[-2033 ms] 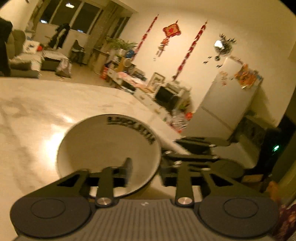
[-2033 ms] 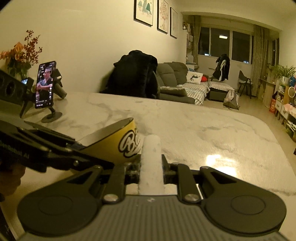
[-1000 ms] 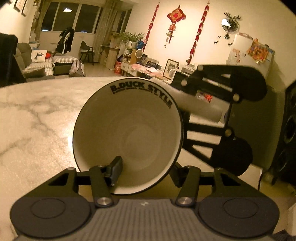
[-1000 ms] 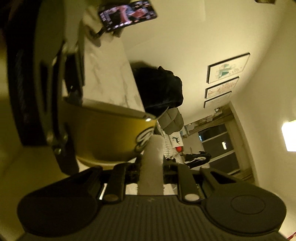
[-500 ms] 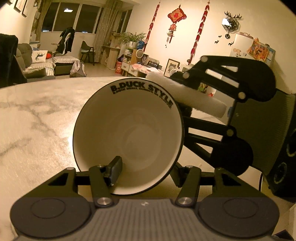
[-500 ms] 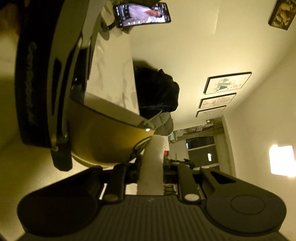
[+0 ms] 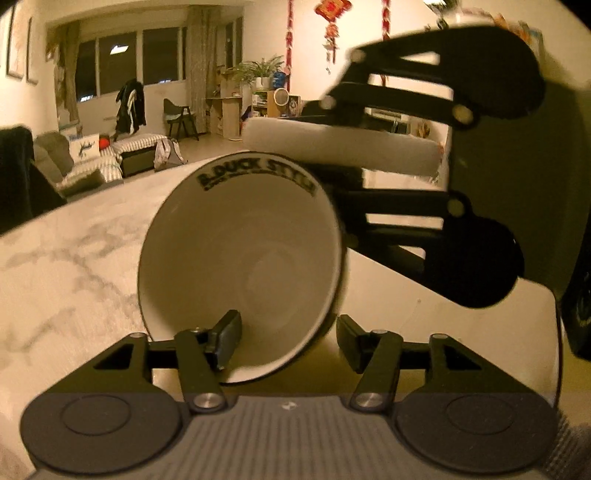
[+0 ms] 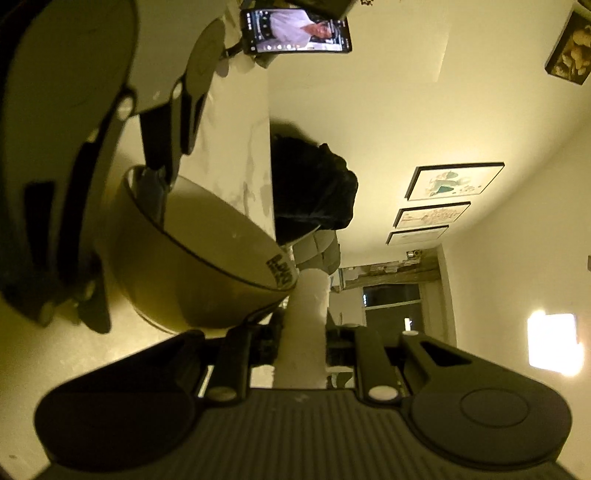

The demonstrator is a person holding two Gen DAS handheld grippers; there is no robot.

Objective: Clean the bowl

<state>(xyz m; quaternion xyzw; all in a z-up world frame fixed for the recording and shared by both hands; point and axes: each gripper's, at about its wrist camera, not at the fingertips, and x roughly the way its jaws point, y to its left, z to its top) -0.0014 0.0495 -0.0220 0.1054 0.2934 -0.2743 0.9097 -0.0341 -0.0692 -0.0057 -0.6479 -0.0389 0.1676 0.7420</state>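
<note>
1 bowl (image 7: 240,266), 1 white roll (image 7: 340,151), 2 grippers (image 7: 286,336) (image 8: 301,350), 1 phone (image 8: 299,31), 3 pics (image 8: 452,181).

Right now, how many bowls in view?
1. The bowl is tilted, mouth toward the left wrist camera, in front of the marble table, with the white roll at its upper rim. Part of the table is blocked from view, so another may be hidden.

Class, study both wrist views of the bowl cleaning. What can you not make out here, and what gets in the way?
- Small print under the large lettering inside the bowl: left wrist view, blurred.
- Whether the white sponge touches the bowl's rim: both views, blur and angle.
- Outer pad of the left gripper against the bowl's outer wall: left wrist view, hidden by the bowl.
- Phone screen details: right wrist view, too small.
</note>
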